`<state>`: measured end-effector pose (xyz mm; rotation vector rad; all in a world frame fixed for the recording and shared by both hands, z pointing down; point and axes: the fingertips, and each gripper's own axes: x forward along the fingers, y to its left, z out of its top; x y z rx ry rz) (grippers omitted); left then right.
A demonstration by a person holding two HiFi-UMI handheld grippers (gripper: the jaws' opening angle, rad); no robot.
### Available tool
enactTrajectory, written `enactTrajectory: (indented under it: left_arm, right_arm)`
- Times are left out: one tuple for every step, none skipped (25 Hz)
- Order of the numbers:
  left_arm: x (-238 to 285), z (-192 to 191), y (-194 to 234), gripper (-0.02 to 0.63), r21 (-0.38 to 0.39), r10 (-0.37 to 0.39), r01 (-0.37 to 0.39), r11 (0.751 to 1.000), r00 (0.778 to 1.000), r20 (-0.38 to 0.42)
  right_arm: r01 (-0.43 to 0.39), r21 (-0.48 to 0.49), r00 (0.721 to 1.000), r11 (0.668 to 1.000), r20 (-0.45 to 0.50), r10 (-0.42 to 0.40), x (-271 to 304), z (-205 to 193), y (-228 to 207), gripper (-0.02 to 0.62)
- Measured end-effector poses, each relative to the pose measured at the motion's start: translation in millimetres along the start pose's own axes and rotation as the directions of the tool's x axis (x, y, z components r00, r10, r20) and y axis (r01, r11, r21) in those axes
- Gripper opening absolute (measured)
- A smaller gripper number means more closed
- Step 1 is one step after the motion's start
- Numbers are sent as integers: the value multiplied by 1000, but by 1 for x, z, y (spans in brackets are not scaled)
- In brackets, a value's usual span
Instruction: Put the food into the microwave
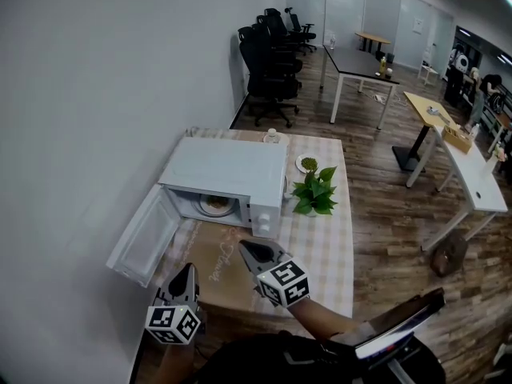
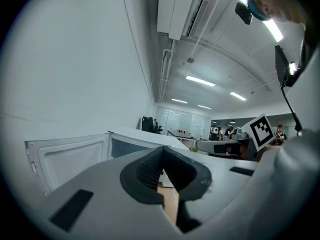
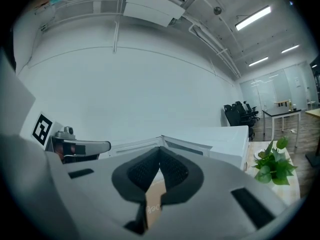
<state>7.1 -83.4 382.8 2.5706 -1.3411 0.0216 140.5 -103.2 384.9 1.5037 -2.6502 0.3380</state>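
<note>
Pads pressed together on nothing, the left gripper [image 1: 189, 272] and right gripper [image 1: 245, 248] hover near the table's near edge. The food [image 1: 214, 206] already lies inside the microwave [image 1: 232, 166], so the open door [image 1: 142, 245] on its left probably wants a flat, steady push on its outer edge. Only the head view shows the food in the cavity; the gripper views alone show the pads meeting.

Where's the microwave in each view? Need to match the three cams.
Head view: microwave sits centre-left, with its door swung open to the left.
Left gripper view: microwave is centre-left, just above the jaws, with the open door at its left.
Right gripper view: microwave runs from centre to right, just above the jaws.
Shared landmark: black office chairs beyond the microwave, in all three views.
</note>
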Motion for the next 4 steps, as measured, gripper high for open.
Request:
enactTrajectory:
  left_arm:
    - [-1, 1, 3, 8, 2, 5, -5, 1000, 1000, -1]
    - [-3, 3, 5, 8, 3, 10, -10, 1000, 1000, -2]
    - [-6, 4, 8, 8, 4, 15, -15, 1000, 1000, -3]
    - [-8, 6, 10, 8, 5, 21, -21, 1000, 1000, -4]
  right_arm:
    - [5, -3, 1000, 1000, -2, -5, 1, 0, 0, 8]
    - [10, -6, 1000, 1000, -5, -10, 2, 0, 0, 8]
    - [15, -9, 1000, 1000, -7, -15, 3, 1, 0, 8]
    - [20, -12, 1000, 1000, -9, -20, 4, 1, 0, 8]
